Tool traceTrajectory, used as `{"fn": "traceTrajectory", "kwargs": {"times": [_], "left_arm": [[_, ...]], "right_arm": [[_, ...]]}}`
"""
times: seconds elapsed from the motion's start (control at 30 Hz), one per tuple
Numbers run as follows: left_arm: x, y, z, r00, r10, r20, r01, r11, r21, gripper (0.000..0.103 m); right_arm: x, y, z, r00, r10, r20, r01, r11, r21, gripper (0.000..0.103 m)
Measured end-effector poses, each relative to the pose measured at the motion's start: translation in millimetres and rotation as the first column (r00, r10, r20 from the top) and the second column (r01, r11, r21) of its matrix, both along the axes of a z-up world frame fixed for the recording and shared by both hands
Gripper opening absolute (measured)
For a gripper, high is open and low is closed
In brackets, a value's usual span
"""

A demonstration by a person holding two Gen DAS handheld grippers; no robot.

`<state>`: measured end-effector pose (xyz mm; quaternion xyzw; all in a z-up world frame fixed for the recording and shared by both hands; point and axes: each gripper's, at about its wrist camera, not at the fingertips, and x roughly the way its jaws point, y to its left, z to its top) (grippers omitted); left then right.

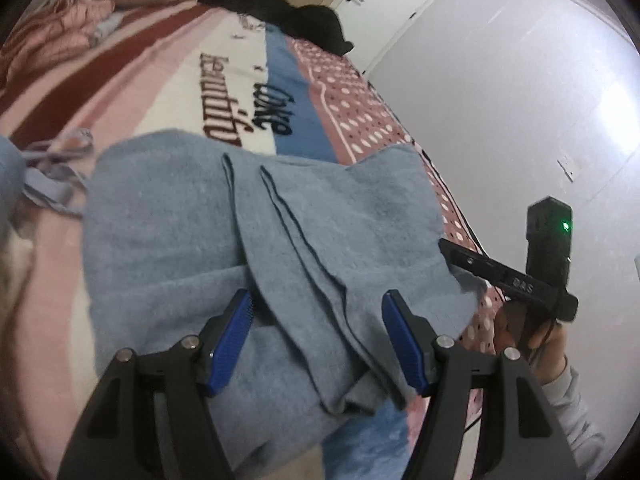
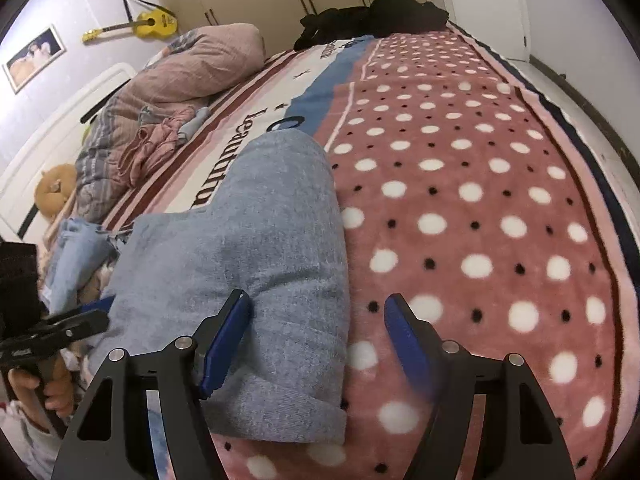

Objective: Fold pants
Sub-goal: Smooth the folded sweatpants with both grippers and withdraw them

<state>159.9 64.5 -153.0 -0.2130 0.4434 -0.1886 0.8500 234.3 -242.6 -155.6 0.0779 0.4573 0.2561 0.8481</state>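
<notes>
Grey-blue pants (image 1: 180, 208) lie folded on a polka-dot and striped blanket (image 2: 480, 200) on a bed. In the left wrist view my left gripper (image 1: 316, 298) hovers open over them, and loose folds of the fabric run between its blue pads (image 1: 230, 344) without being pinched. In the right wrist view the pants (image 2: 248, 232) end in a rolled edge near the bed's front. My right gripper (image 2: 317, 298) stands open across their right edge, one finger over the cloth and the other over the blanket. A hand holds each gripper; the right gripper (image 1: 508, 276) also shows beside the pants' right corner.
Black clothes (image 2: 376, 12) lie at the bed's far end. A pink duvet (image 2: 180, 80) and a soft toy (image 2: 54, 194) sit along the left side, with a heap of light blue denim (image 2: 76, 248) nearer. The bed's edge and the floor (image 1: 520, 100) are on the right.
</notes>
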Motion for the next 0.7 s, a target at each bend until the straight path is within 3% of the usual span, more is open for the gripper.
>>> {"fn": "traceTrajectory", "kwargs": {"times": [0.13,0.3,0.43,0.5,0.7], "left_arm": [[-4,-1,4,1.000,-0.002,0.007,0.002,1.000,-0.009,0.062],[-30,5,17,0.998,-0.024,0.056,0.013,0.981,0.192,0.063],[-56,9,19,0.997,-0.021,0.068,-0.009,0.914,0.406,0.063],[-69,9,18,0.996,-0.046,0.076,0.007,0.896,0.445,0.065],[-91,-1,10,0.990,-0.109,0.088,0.035,0.804,0.594,0.068]], "right_arm": [[-2,-5,3,1.000,-0.003,0.006,0.003,1.000,0.004,0.066],[-37,12,37,0.980,0.107,0.166,-0.094,0.992,-0.087,0.066],[-60,32,54,0.955,0.191,0.228,-0.161,0.976,-0.144,0.066],[-64,39,55,0.952,0.205,0.228,-0.176,0.974,-0.143,0.066],[-57,38,41,0.970,0.172,0.170,-0.161,0.984,-0.078,0.066]]}}
